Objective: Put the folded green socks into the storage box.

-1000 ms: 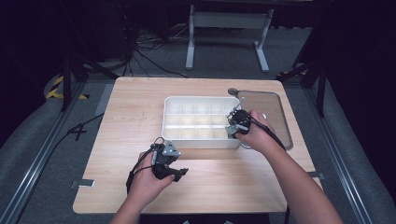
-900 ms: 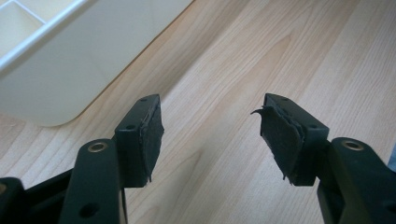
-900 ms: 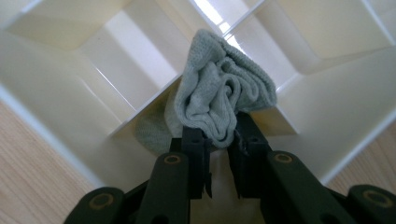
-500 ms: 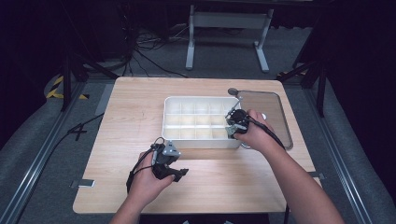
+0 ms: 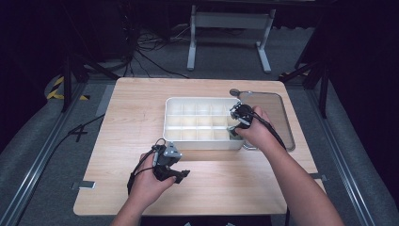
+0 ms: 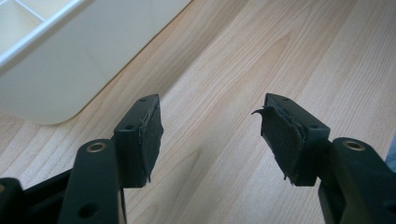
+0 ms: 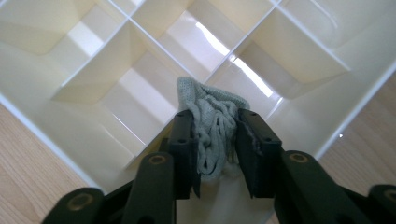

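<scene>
On pale wood table [image 5: 141, 117], white divided tray [image 5: 188, 136], grey carpet floor [image 5: 37, 155], dark room

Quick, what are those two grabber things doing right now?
Left gripper: jaws open, empty.
Right gripper: jaws just closing on a grey cloth.

The lower end of the grey cloth [image 7: 212, 126] sinks out of sight between the right tongs [image 7: 214, 140]. In the high view it is too small to make out (just a speck inside the white divided tray [image 5: 197, 141]).
</scene>
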